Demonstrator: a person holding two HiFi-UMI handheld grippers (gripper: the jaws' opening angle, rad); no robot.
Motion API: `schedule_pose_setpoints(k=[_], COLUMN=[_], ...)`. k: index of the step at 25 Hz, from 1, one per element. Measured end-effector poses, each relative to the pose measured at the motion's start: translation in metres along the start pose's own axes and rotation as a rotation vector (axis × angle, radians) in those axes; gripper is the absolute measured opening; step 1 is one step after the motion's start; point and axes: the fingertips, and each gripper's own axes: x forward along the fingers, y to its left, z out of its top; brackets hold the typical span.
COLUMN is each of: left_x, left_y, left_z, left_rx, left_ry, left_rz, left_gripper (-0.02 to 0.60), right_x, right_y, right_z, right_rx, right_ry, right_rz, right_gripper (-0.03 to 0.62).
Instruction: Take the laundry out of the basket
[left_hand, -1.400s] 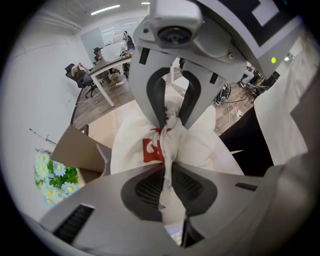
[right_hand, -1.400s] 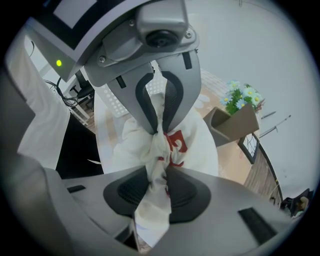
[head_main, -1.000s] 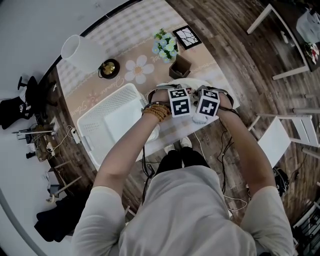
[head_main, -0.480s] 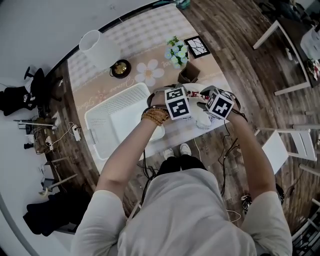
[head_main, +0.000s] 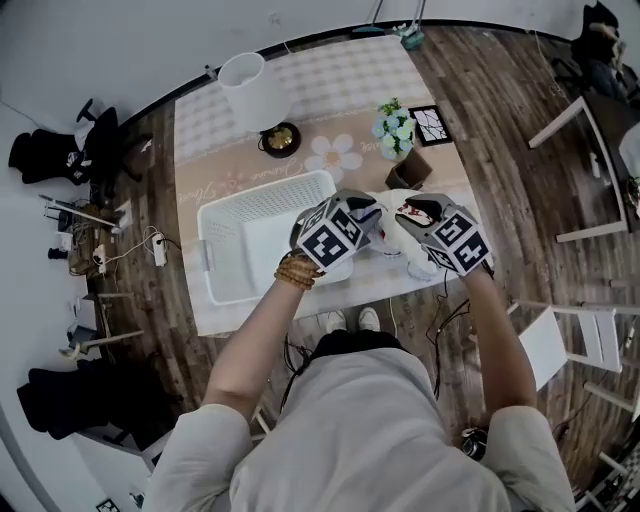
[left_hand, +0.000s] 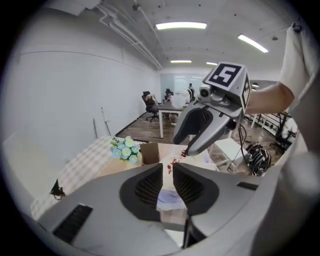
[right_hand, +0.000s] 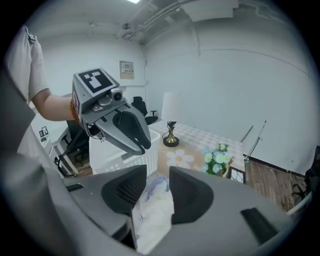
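A white garment (head_main: 398, 234) with red print hangs bunched between my two grippers, lifted above the table's right half. My left gripper (head_main: 372, 213) pinches a pale lavender-tinged fold (left_hand: 167, 197); its jaws have just been closing on it. Cloth (right_hand: 152, 207) also fills my right gripper (head_main: 412, 212), whose jaws have likewise just been closing. Each gripper sees the other close ahead: the right gripper (left_hand: 210, 120) and the left gripper (right_hand: 115, 120). To the left on the table stands the white laundry basket (head_main: 222, 212), with something pale lying inside it.
A lamp with a white shade (head_main: 252, 90), a blue-white flower bunch (head_main: 393, 122), a framed picture (head_main: 432, 124) and a brown box (head_main: 408, 172) stand on the far side of the table. White chairs (head_main: 560, 335) stand to the right, and cables (head_main: 150, 250) to the left.
Both grippers have risen together from low over the table's front right, carrying the garment up. Their marker cubes have rolled outward. The basket has not moved.
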Motion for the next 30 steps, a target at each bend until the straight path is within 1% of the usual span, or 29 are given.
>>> schedule_pose_setpoints(k=[2, 3, 5, 7, 8, 12, 15, 18, 21, 25, 30], left_x=[-0.024, -0.037, -0.064, -0.091, -0.105, -0.157, -0.189, -0.219, -0.243, -0.265, -0.271], left_y=[0.002, 0.003, 0.005, 0.007, 0.007, 0.001, -0.004, -0.011, -0.023, -0.037, -0.049], left_z=[0.002, 0.004, 0.007, 0.011, 0.015, 0.026, 0.030, 0.033, 0.036, 0.037, 0.028], left_rx=[-0.044, -0.072, -0.138, -0.192, -0.205, -0.234, -0.257, -0.283, -0.282, -0.266, -0.284], left_ry=[-0.082, -0.127, -0.219, -0.309, -0.352, -0.504, -0.598, -0.685, -0.712, -0.747, -0.744], left_rz=[0.048, 0.071, 0.108, 0.146, 0.164, 0.226, 0.273, 0.302, 0.331, 0.358, 0.367], left_gripper=[0.069, 0.066, 0.063, 0.041, 0.028, 0.018, 0.018, 0.017, 0.017, 0.015, 0.015], right_x=[-0.005, -0.008, -0.015, -0.024, -0.029, -0.048, -0.057, -0.067, -0.076, -0.085, -0.092], right_y=[0.014, 0.021, 0.034, 0.048, 0.055, 0.086, 0.106, 0.127, 0.149, 0.172, 0.185], right_z=[0.018, 0.028, 0.049, 0.070, 0.080, 0.121, 0.145, 0.164, 0.177, 0.187, 0.190], right_rx=[0.038, 0.050, 0.060, 0.065, 0.067, 0.064, 0.028, 0.014, 0.010, 0.008, -0.004], right_ry=[-0.079, -0.120, -0.197, -0.262, -0.292, -0.402, -0.451, -0.506, -0.557, -0.602, -0.630], right_rz=[-0.001, 0.002, 0.004, -0.002, -0.002, 0.017, 0.029, 0.055, 0.079, 0.107, 0.118], right_gripper=[0.152, 0.134, 0.092, 0.062, 0.057, 0.043, 0.040, 0.036, 0.008, 0.005, 0.002])
